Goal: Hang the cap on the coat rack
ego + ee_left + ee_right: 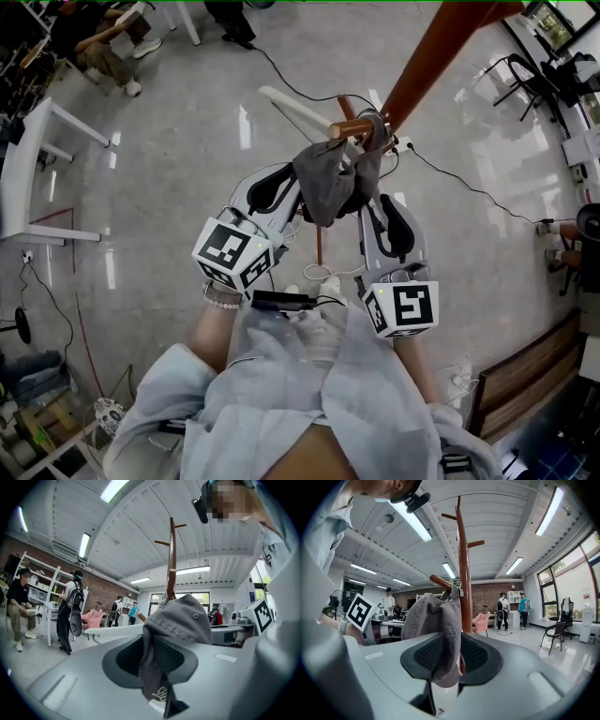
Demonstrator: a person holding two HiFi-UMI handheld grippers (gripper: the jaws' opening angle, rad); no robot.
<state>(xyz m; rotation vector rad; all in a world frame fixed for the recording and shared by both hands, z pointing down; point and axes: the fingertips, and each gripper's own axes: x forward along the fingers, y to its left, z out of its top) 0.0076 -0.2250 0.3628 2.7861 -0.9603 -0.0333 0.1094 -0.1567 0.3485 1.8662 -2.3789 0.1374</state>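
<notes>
A grey cap (326, 178) hangs by the end of a wooden peg (349, 128) on the brown coat rack (422, 61), its cloth drooping between both grippers. My left gripper (302, 187) comes in from the left and is shut on the cap (183, 620), the fabric pinched between its dark pads. From the right, my right gripper (368, 195) has its jaws apart, with a fold of the cap (436, 616) lying loose between them. The rack's pole (463, 564) stands straight behind the cap. How the cap sits on the peg is hidden by its own cloth.
A white table (28, 169) stands at the left. A black cable (469, 187) runs over the shiny floor from the rack's foot. An office chair (525, 75) is at the right, a wooden bench (525, 375) at the lower right. People sit at the far left (103, 47).
</notes>
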